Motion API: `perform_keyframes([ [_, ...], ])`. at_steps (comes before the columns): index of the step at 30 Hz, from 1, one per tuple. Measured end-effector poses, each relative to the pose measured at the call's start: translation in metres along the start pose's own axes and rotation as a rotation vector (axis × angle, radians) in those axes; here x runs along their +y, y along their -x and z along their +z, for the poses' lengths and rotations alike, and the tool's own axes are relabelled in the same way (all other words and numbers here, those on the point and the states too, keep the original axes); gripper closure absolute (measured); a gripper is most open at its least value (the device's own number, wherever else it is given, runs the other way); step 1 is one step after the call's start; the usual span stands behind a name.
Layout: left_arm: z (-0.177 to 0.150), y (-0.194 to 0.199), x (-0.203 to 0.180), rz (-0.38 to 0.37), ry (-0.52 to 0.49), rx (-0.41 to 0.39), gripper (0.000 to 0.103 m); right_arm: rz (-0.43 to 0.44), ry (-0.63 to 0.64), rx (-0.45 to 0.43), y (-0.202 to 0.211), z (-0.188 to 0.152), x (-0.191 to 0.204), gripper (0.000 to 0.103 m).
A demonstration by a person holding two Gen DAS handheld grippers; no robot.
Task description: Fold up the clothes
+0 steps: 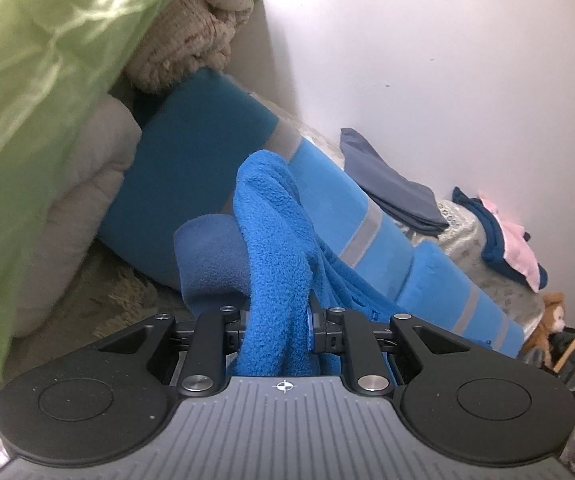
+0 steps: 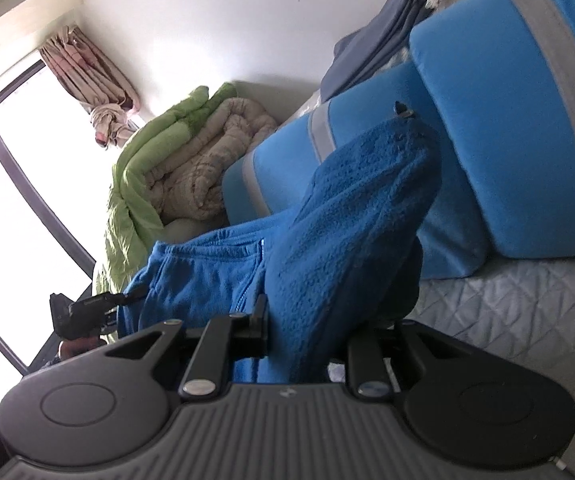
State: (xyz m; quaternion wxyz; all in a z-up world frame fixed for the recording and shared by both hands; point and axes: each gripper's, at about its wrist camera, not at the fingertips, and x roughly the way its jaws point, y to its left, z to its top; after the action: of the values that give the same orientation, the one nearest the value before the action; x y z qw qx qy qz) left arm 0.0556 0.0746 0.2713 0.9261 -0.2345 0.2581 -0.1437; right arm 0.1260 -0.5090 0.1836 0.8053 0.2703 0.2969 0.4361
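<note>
A bed with a pale quilted mattress cover (image 2: 527, 312) fills the scene, pushed against a plain white wall (image 1: 447, 60), so soft things have gathered along its wall side. Largest is a heap of bedding: a slick, crinkled green duvet (image 1: 27, 120) bundled with a knobbly beige blanket (image 1: 191, 40). Beside it lean firm, smooth blue cushions with grey stripes (image 1: 327, 216), propped against the wall like a backrest. Farther along that edge sit flat stacks of cloth, one slate-blue (image 1: 391, 184), one dark blue with pink on top (image 1: 507, 240), which look already folded and set aside. The garment in hand is a bright blue fleece jacket (image 2: 347, 220), thick and nubbly, with a zip running down it. It is held up off the bed between both tools, probably to stretch it out for folding. The left gripper (image 1: 279, 320) is clamped on a thick, rope-like bunch of the fleece. The right gripper (image 2: 307, 328) holds another bunched part; one finger presses the cloth, the other is hidden under it, yet the hold looks firm. Smallest, a brown plush toy (image 1: 547, 320) sits beyond the bed.
</note>
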Motion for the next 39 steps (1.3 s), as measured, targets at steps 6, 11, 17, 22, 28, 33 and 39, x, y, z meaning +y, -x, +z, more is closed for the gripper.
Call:
perform_keyframes([
  [6,0.016,0.014,0.002,0.044,-0.037,0.010,0.083,0.013,0.002,0.032,-0.018,0.001,0.011,0.084],
  [11,0.018,-0.007,-0.007,0.332,-0.273,0.026,0.051,-0.125,0.008,0.055,-0.038,0.004,0.019,0.032],
  [17,-0.018,-0.070,-0.012,0.774,-0.600,0.099,0.022,-0.546,0.194,0.208,-0.075,-0.010,0.021,0.000],
  [22,-0.032,-0.085,0.003,0.706,-0.513,0.173,0.022,-0.623,0.381,0.287,-0.079,-0.032,0.031,0.000],
  [28,-0.042,-0.086,0.010,0.648,-0.447,0.197,0.022,-0.671,0.462,0.319,-0.074,-0.042,0.029,0.000],
  [33,-0.042,-0.084,0.019,0.592,-0.365,0.201,0.022,-0.716,0.445,0.305,-0.062,-0.044,0.022,0.000],
  [39,-0.046,-0.084,0.029,0.543,-0.306,0.196,0.022,-0.747,0.437,0.310,-0.048,-0.057,0.013,0.000],
])
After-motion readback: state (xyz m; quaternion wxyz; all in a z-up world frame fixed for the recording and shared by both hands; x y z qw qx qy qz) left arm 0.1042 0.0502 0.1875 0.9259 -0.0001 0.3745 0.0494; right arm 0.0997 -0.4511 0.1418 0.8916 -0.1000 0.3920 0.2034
